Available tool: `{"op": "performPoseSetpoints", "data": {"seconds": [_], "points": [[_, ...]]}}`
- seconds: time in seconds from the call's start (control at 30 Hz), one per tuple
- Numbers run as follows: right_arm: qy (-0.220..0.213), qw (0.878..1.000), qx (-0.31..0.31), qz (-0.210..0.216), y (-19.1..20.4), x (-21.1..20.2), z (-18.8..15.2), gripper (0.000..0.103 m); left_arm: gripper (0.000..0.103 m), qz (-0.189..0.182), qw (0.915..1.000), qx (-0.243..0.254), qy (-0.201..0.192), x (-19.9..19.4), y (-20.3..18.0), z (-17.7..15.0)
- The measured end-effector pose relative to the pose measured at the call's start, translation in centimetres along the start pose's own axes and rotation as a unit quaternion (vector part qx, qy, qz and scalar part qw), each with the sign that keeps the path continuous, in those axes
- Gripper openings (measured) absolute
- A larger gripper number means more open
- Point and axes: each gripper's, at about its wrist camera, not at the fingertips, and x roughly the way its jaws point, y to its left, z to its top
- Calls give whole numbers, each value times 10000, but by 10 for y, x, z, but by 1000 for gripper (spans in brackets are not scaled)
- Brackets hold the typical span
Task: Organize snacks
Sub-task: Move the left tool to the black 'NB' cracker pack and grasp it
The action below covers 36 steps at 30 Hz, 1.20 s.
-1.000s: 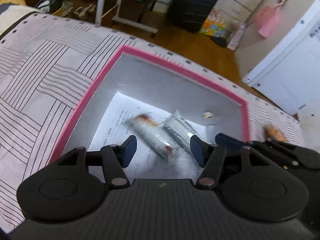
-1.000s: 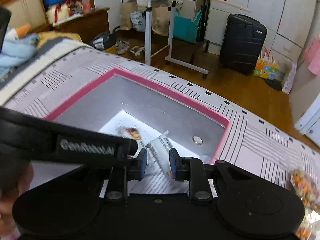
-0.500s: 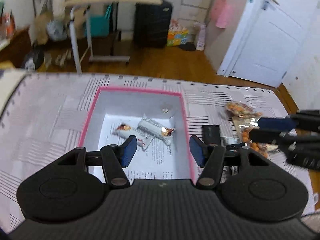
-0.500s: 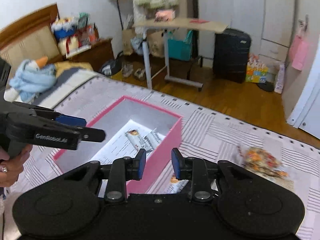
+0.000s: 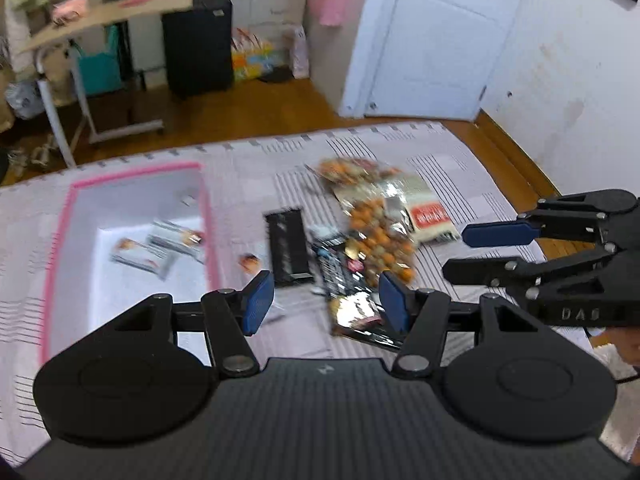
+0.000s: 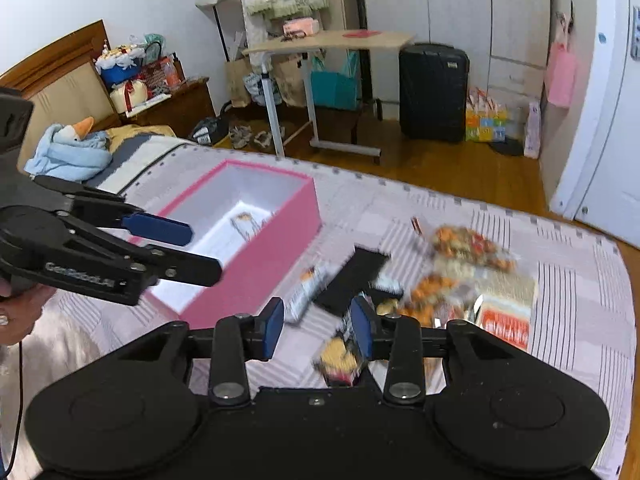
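Observation:
A pink box with a white inside stands on the striped bedspread and holds two snack packets. A heap of loose snack packets lies to its right, with a black packet, orange snack bags and a red-and-white packet. My left gripper is open and empty above the bed between box and heap. My right gripper is open and empty over the near edge of the heap; it also shows in the left wrist view.
The bedspread ends at a wooden floor. Beyond stand a rolling desk, a black suitcase, a white door and a nightstand with gifts. A blue plush lies near the headboard.
Both grippers have pulled back from over the box and swung right toward the snack heap. The right gripper's jaws have widened. The two packets stay in the box.

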Motion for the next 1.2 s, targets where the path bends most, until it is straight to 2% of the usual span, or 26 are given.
{"op": "performPoseSetpoints", "data": {"seconds": [0.13,0.37,0.5,0.63,0.73,0.83,1.07,1.2], "points": [[148,9999,-14,80,-9,20,-19,43,56,-249,9994,-74,219,34,-16,-10],[469,9986,-223,137,-20,78,-42,44,50,-337,9981,-250,461,95,-12,-23],[573,9981,-175,172,-23,103,-51,48,50,-525,9947,-714,526,124,3,-30],[696,9972,-284,-40,-18,127,-61,51,50,-464,9921,-1035,544,149,14,-33],[741,9971,-35,-174,-24,143,-68,52,50,-540,9908,-1155,464,162,19,-36],[659,9977,141,-97,-27,149,-73,52,50,-671,9878,-1296,539,175,23,-40],[488,9980,345,-204,-25,157,-82,68,50,-744,9840,-1435,752,195,26,-49],[522,9980,298,-198,-20,163,-86,71,46,-863,9805,-1553,837,200,29,-52]]}}
